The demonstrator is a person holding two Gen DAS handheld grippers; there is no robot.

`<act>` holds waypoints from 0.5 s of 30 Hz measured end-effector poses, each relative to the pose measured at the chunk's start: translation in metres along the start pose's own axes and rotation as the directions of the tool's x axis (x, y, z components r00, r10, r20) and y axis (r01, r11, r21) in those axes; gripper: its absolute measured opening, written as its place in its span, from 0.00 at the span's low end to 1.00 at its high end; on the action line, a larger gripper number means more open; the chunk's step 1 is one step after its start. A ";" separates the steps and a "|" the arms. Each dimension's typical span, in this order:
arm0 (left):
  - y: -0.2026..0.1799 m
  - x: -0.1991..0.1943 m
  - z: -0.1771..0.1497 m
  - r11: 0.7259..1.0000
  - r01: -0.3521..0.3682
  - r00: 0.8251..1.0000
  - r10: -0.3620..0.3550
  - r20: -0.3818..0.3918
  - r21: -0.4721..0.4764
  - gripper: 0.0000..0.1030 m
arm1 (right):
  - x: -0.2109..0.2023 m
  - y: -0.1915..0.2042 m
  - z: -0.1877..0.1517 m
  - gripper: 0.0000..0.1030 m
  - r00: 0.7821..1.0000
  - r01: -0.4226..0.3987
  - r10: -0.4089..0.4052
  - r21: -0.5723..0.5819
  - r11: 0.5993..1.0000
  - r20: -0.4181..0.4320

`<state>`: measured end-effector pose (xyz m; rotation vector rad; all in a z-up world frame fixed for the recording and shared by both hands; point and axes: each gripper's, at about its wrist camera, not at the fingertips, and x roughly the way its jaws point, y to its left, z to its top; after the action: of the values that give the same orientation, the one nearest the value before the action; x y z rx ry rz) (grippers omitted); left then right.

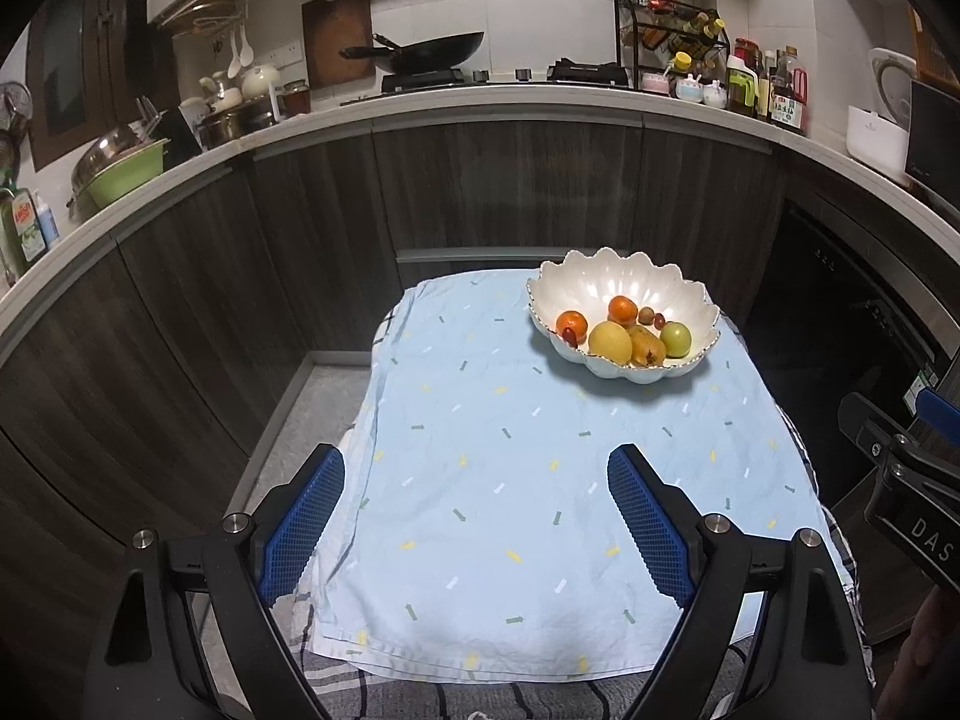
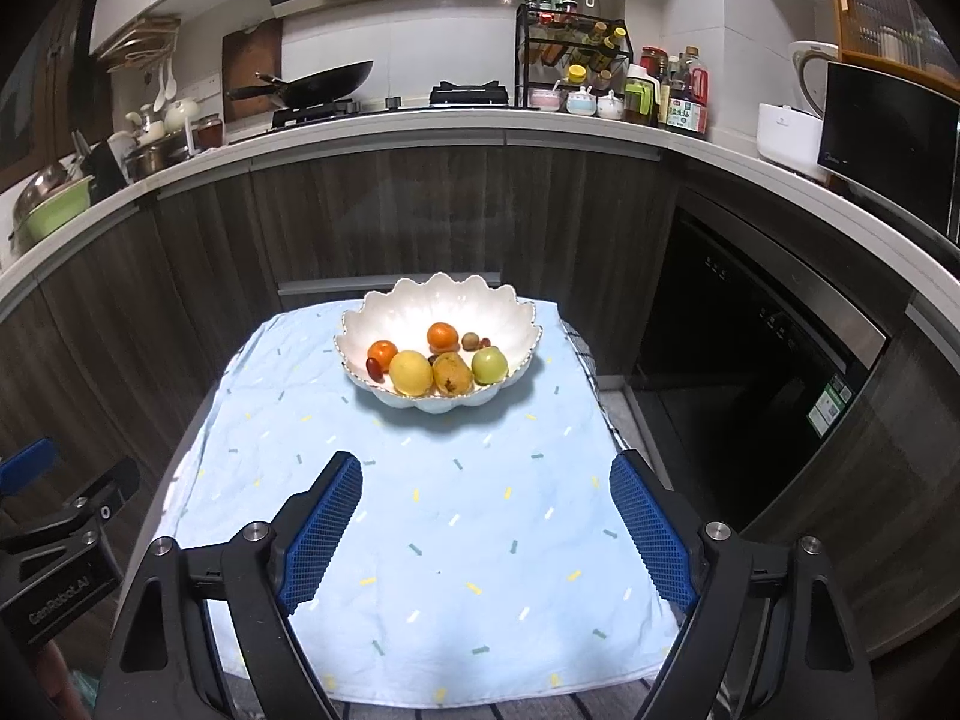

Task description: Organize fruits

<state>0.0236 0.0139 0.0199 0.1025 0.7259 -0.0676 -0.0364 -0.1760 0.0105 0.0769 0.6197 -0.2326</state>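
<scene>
A white bowl (image 2: 441,348) with a wavy rim sits on a light blue cloth (image 2: 432,540) that covers a small surface. The bowl stands at the far end of the cloth, close to its back edge. Seen from the right wrist, the bowl is near the middle. Seen from the left wrist, the bowl (image 1: 624,300) is toward the far right corner.

All the fruits are inside the bowl. There are two oranges (image 2: 442,336), a yellow fruit (image 2: 411,372), a brownish pear (image 2: 451,374), a green apple (image 2: 489,365) and a few small red and brown fruits. The big ones lie close together at the front of the bowl.

The left gripper (image 1: 477,510) hangs over the near part of the cloth. Its blue fingers (image 1: 306,528) are spread wide and hold nothing. The right gripper (image 2: 486,516) hangs over the near part too. Its blue fingers (image 2: 324,528) are also spread wide and hold nothing. Both are well apart from the bowl.

Between the fingers and the bowl, the cloth is bare. The near edge of the cloth hangs over a striped cloth (image 2: 480,711) underneath. The left side of the cloth drops toward the floor (image 1: 288,420). Dark cabinets (image 2: 390,210) stand just behind the surface, and a dark oven (image 2: 750,360) is off to the right.
</scene>
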 end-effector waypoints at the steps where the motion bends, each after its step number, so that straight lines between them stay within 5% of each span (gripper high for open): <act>1: -0.001 0.000 0.000 1.000 -0.001 1.000 0.001 -0.001 0.000 0.87 | 0.000 -0.001 0.000 0.83 1.000 -0.001 0.001 0.001 1.000 -0.001; 15: -0.002 0.002 -0.001 1.000 0.002 1.000 -0.002 -0.008 0.001 0.88 | -0.001 0.001 -0.001 0.83 1.000 -0.005 0.005 0.004 1.000 0.003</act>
<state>0.0247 0.0120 0.0176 0.1030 0.7337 -0.0692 -0.0372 -0.1752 0.0102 0.0825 0.6164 -0.2289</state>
